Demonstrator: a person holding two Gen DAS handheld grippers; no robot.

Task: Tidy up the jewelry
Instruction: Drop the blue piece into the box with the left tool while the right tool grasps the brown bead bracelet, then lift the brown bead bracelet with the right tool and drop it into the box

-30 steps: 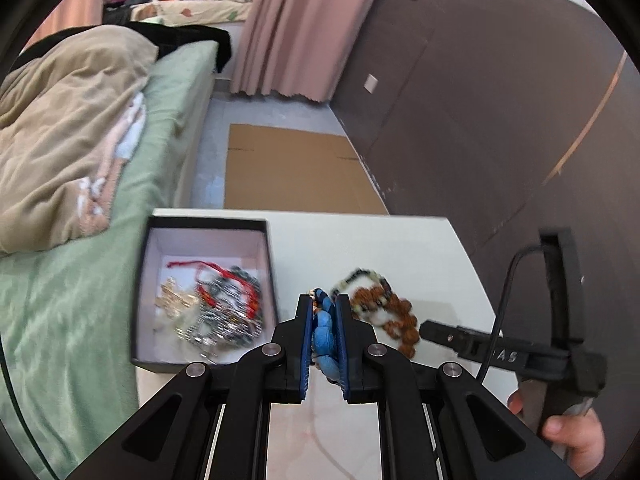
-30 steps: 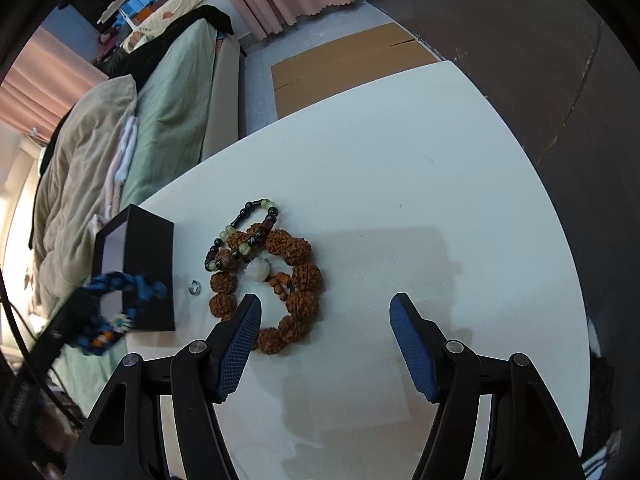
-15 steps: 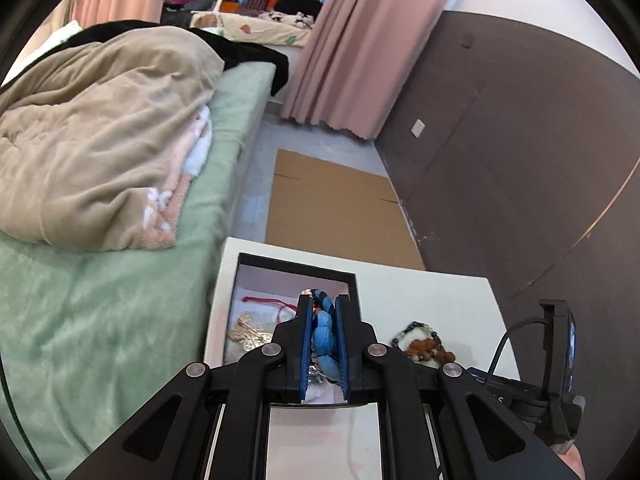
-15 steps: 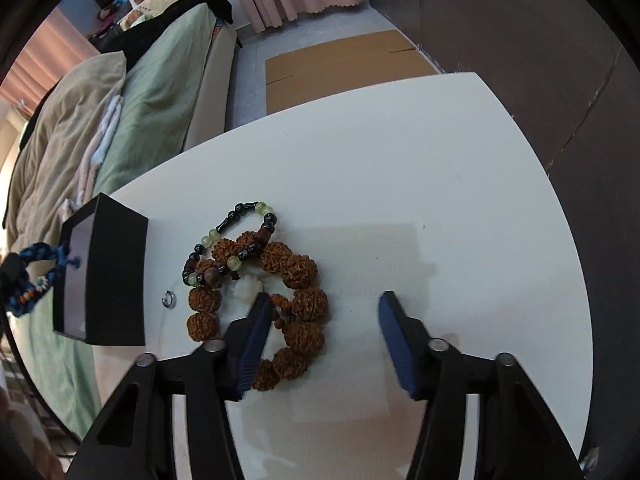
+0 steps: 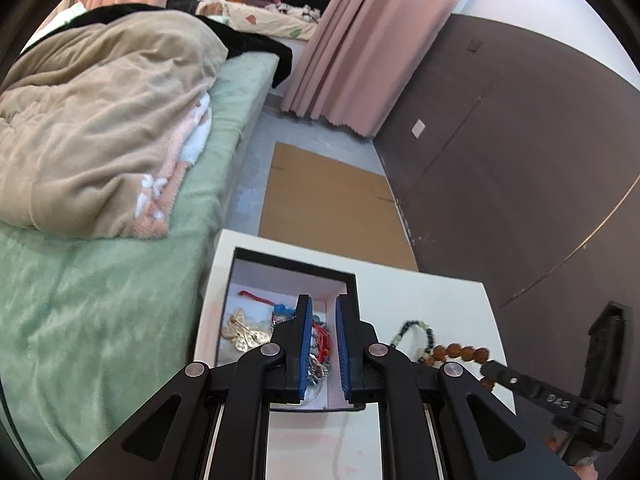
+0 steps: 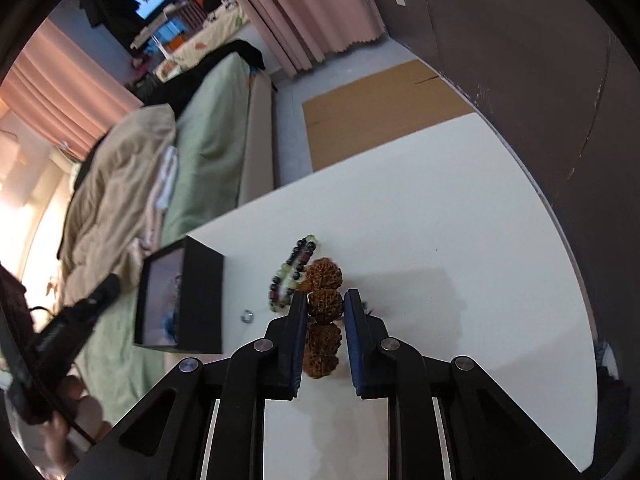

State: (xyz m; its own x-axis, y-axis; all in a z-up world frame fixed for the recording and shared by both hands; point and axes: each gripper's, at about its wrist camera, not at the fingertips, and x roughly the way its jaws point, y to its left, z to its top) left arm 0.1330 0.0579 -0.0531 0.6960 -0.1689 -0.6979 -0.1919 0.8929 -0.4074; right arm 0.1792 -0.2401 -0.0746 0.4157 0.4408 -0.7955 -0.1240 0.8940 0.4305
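My left gripper (image 5: 321, 312) hangs open and empty over the black jewelry box (image 5: 296, 264) on the white table (image 5: 420, 288). In the box lie a gold butterfly piece (image 5: 242, 332), red cord (image 5: 256, 298) and the blue bracelet (image 5: 282, 310). My right gripper (image 6: 325, 300) is shut on the brown seed-bead bracelet (image 6: 325, 306), low at the table. A dark and green bead bracelet (image 6: 294, 270) lies just left of it. A small silver ring (image 6: 247, 316) sits beside the box (image 6: 202, 300).
A bed with green sheet (image 5: 100, 300) and beige blanket (image 5: 100, 132) borders the table's left side. Flat cardboard (image 5: 332, 200) lies on the floor beyond. A dark wall (image 5: 520, 152) runs along the right.
My left gripper moved over the box and opened, and the blue bracelet dropped in. My right gripper came down and closed on the brown seed-bead bracelet.
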